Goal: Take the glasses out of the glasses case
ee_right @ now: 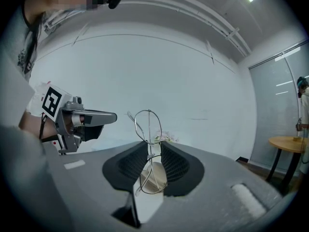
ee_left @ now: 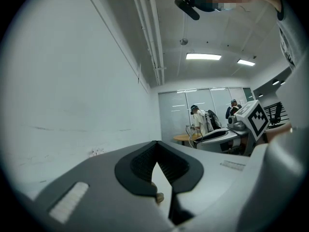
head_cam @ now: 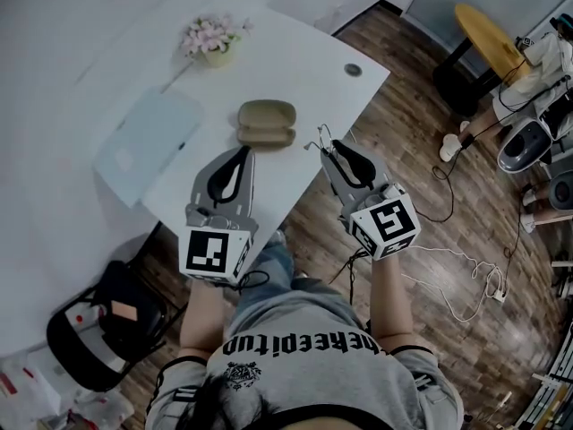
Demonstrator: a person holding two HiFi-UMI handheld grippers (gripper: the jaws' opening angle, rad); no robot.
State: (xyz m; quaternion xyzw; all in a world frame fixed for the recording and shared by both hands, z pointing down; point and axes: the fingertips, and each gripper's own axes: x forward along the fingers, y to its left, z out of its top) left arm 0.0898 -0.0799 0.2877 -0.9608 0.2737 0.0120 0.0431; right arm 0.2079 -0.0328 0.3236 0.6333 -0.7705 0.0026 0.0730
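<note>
The tan glasses case (head_cam: 266,122) lies open on the white table (head_cam: 295,52), near its front edge. My right gripper (head_cam: 332,147) is to the right of the case, over the table's edge, shut on thin wire-framed glasses (head_cam: 320,141). In the right gripper view the glasses (ee_right: 147,124) stand up between the black pads (ee_right: 175,164) of the right gripper (ee_right: 153,146), one lens ring above the tips. My left gripper (head_cam: 243,152) hovers just in front of the case, shut with nothing in it. In its own view the left gripper (ee_left: 155,146) has its tips together.
A pot of pink flowers (head_cam: 211,41) and a pale blue sheet (head_cam: 148,141) sit on the table's left half. A black bag (head_cam: 107,321) is on the floor at lower left. Cables (head_cam: 466,285) trail over the wooden floor, and a round yellow table (head_cam: 488,34) stands at upper right.
</note>
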